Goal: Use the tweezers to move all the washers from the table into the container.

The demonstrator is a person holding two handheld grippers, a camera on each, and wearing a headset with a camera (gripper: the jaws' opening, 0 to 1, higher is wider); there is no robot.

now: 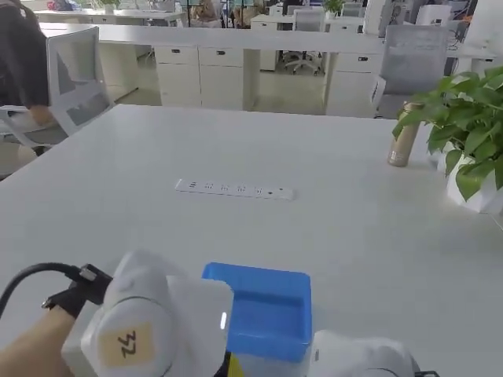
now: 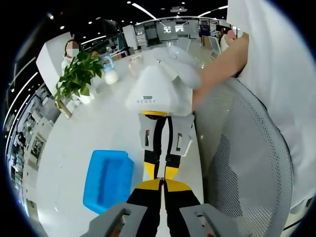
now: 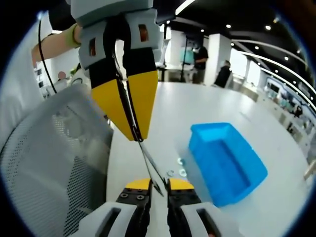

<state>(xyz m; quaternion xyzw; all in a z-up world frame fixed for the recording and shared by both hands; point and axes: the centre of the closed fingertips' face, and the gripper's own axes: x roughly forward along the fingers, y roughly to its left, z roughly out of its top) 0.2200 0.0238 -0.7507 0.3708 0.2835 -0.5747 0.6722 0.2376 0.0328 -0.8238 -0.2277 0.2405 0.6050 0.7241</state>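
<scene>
**Tweezers clamped, washers on the desk beside the container**

A white desk (image 1: 354, 236) carries the blue container (image 3: 224, 158). Near the container, the left gripper (image 3: 136, 137) is closed tight on the tweezers (image 3: 148, 163). The tweezers' tips reach between the jaws of the right gripper (image 3: 159, 186), which stand a slit apart. Whether they pinch the tips, I cannot tell. Three small washers (image 3: 182, 172) lie on the desk just beside the container, between it and the tweezers.

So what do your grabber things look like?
The left gripper and right gripper match: rounded white shells, black jaws tipped yellow. The left has a black cable, a tan sticker with a black zigzag, and the person wears a black glove.
</scene>
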